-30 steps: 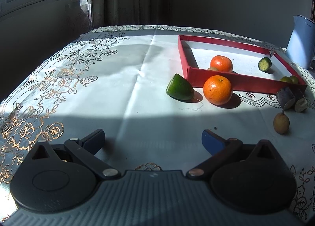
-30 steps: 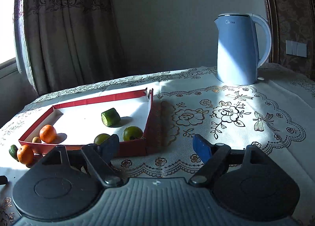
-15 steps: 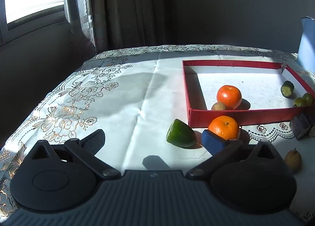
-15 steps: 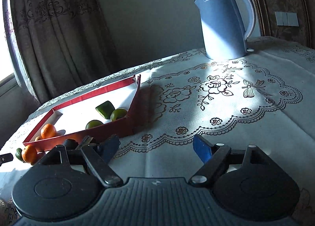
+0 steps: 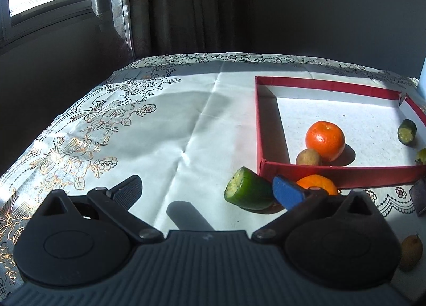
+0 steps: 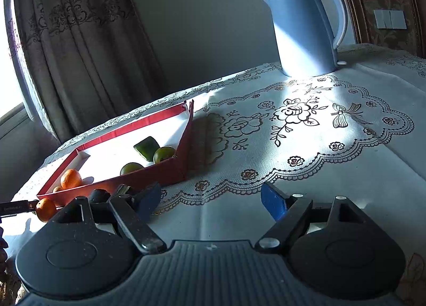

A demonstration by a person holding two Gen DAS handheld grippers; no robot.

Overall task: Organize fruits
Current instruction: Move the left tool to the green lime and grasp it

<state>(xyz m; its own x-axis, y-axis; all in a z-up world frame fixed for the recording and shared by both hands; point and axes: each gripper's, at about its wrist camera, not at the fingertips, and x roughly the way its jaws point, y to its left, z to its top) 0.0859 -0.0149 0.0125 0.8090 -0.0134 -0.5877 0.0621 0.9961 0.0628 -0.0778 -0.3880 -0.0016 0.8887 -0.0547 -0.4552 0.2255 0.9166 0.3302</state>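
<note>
Both claws gape wide and empty: the red tray (image 5: 269,119) beyond the left gripper (image 5: 210,190) holds perhaps five fruits, while a cucumber piece (image 5: 249,194) and an orange (image 5: 318,184) by its right finger wait, like the right gripper (image 6: 211,199).

Two grippers, both wide open

The left gripper (image 5: 206,194) is low over the table and points forward. Its two fingers are spread far apart and hold nothing. The left finger (image 5: 127,190) is dark, in shade. The right finger has a blue pad (image 5: 286,194) lit by the sun. The right gripper (image 6: 211,200) is also low and points forward, a bit tilted. Its fingers are spread wide too and grip nothing. Its left finger (image 6: 149,199) is dark blue in shade, and its right pad (image 6: 273,202) is bright blue. Each gripper has a grey ribbed body and two round black parts at the bottom of the view.
</note>
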